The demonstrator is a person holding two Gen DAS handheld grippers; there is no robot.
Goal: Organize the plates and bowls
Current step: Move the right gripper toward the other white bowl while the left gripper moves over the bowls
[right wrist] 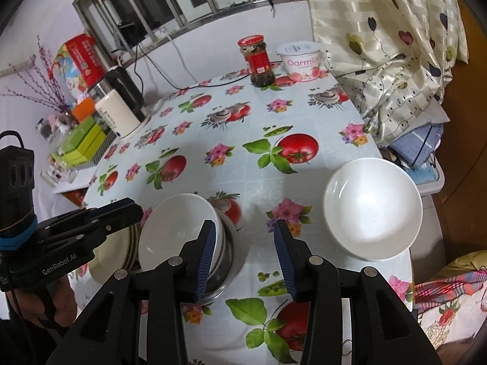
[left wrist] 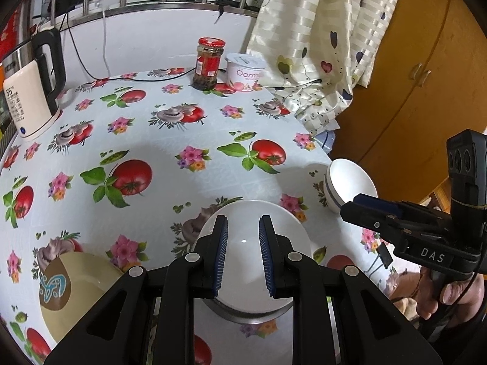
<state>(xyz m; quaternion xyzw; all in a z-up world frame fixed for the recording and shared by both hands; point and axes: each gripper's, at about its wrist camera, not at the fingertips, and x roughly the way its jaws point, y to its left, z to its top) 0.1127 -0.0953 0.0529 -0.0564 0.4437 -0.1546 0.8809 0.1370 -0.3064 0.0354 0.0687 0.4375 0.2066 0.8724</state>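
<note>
A white bowl [left wrist: 243, 243] sits nested in a metal bowl [left wrist: 249, 316] near the table's front; both also show in the right wrist view, the white bowl [right wrist: 173, 228] and the metal bowl [right wrist: 225, 261]. My left gripper [left wrist: 243, 228] hovers open just above this white bowl, holding nothing. A cream plate [left wrist: 82, 292] lies to its left, also seen in the right wrist view [right wrist: 109, 258]. A second white bowl [right wrist: 373, 208] with a striped outside [left wrist: 347, 182] stands at the table's right edge. My right gripper [right wrist: 245, 234] is open and empty between the two bowls.
An electric kettle [left wrist: 33, 88] stands at the left. A red-lidded jar [left wrist: 208, 64] and a yogurt tub [left wrist: 245, 71] stand at the back. A curtain [right wrist: 380, 45] hangs at the right. Boxes [right wrist: 82, 143] sit beyond the table's left edge.
</note>
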